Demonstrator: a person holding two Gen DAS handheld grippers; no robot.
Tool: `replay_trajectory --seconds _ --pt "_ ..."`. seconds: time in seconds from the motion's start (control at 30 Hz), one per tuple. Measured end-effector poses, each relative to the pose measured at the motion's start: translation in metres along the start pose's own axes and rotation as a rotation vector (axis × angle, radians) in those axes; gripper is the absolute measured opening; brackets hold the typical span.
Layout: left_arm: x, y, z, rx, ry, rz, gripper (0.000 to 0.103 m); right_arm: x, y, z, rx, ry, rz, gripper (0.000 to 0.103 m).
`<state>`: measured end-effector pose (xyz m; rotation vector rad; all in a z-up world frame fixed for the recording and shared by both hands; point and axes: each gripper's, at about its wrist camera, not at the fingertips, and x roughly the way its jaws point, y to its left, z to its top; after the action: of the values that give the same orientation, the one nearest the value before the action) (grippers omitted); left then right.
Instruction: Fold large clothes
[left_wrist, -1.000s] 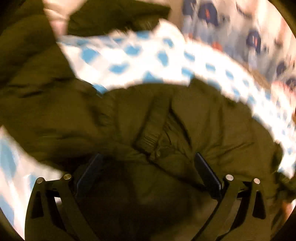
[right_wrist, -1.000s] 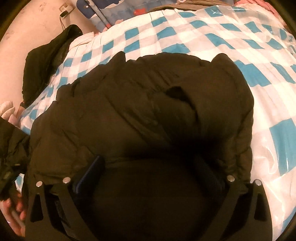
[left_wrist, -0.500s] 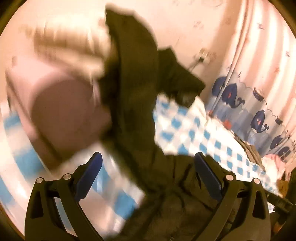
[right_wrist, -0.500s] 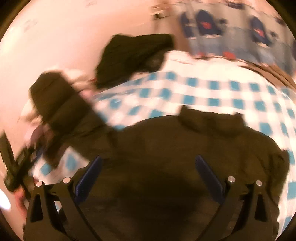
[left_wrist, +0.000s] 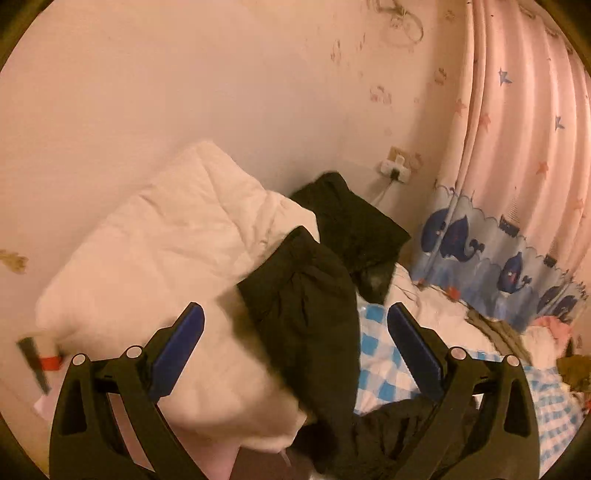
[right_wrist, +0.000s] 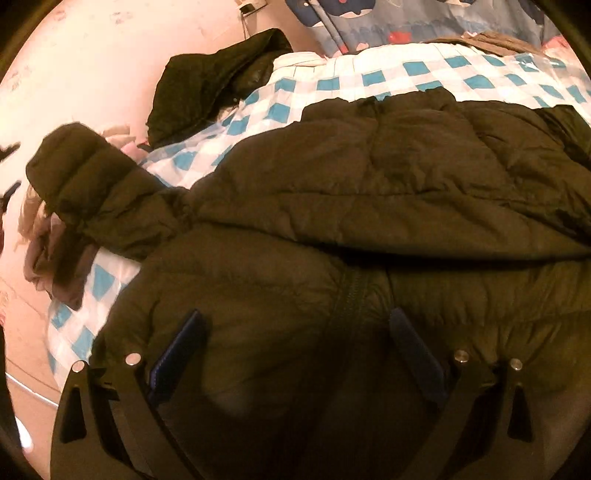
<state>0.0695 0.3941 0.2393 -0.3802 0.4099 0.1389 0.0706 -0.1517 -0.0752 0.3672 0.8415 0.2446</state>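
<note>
**Sleeve may slump off the bed**

The dark puffer jacket (right_wrist: 369, 206) lies spread across the checked bed (right_wrist: 332, 81), one sleeve (right_wrist: 96, 184) at its left edge. Both grippers (left_wrist: 295, 332) (right_wrist: 295, 339) gape wide, fingers empty; unpinned padding could spring back.

Item: dark olive puffer jacket (right_wrist: 369, 206), quilted, with a zipper line (right_wrist: 351, 295) running down the near front panel. We find it spread across the blue-and-white checked bed cover (right_wrist: 332, 81), filling most of the right wrist view. Its upper portion is folded over in a broad band across the body. One sleeve (right_wrist: 96, 192) extends to the left, its cuff end raised off the cover and angled toward the wall. In the left wrist view we see the same sleeve (left_wrist: 306, 306) standing up, draped against a white quilt (left_wrist: 177, 251).

Second item: another dark garment (right_wrist: 214, 81), crumpled in the bed's far corner by the wall.
</note>
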Motion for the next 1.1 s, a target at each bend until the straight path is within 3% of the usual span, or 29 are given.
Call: replay_trajectory --seconds 0.2,0.23,0.27,0.33,0.4,0.43,0.57,0.6,0.8,0.97,1.1 --pt "0.038 0.008 -0.001 -0.131 0.064 -0.055 0.095 -0.003 -0.008 -0.004 0.011 -0.013 0.027 0.096" --pt "0.04 0.009 -0.002 -0.153 0.072 -0.066 0.09 -0.003 -0.008 -0.004 0.012 -0.014 0.029 0.096" --pt "0.046 0.01 -0.002 -0.17 0.093 -0.069 0.08 -0.003 -0.009 -0.004 0.014 -0.015 0.033 0.096" --pt "0.058 0.014 -0.003 -0.198 0.158 -0.095 0.036 -0.004 -0.011 -0.004 0.017 -0.017 0.04 0.096" --pt "0.066 0.015 -0.009 -0.207 0.197 -0.111 0.01 -0.004 -0.013 -0.004 0.022 -0.018 0.048 0.096" --pt "0.067 0.016 -0.011 -0.217 0.199 -0.125 0.006 -0.004 -0.013 -0.004 0.025 -0.019 0.052 0.096" --pt "0.061 0.018 -0.015 -0.205 0.176 -0.157 0.003 -0.004 -0.015 -0.004 0.032 -0.022 0.065 0.096" --pt "0.06 0.017 -0.015 -0.221 0.182 -0.132 0.003 -0.004 -0.015 -0.004 0.034 -0.023 0.068 0.096" --pt "0.031 -0.014 -0.01 -0.196 0.141 -0.245 0.003 -0.007 -0.014 -0.003 0.032 -0.028 0.072 0.096" --pt "0.003 -0.08 -0.011 -0.121 0.127 -0.352 0.003 -0.032 -0.001 0.003 -0.025 -0.11 0.051 0.096" --pt "-0.007 -0.139 -0.022 -0.059 0.143 -0.434 0.003 -0.055 -0.002 0.006 -0.009 -0.178 0.082 0.096"
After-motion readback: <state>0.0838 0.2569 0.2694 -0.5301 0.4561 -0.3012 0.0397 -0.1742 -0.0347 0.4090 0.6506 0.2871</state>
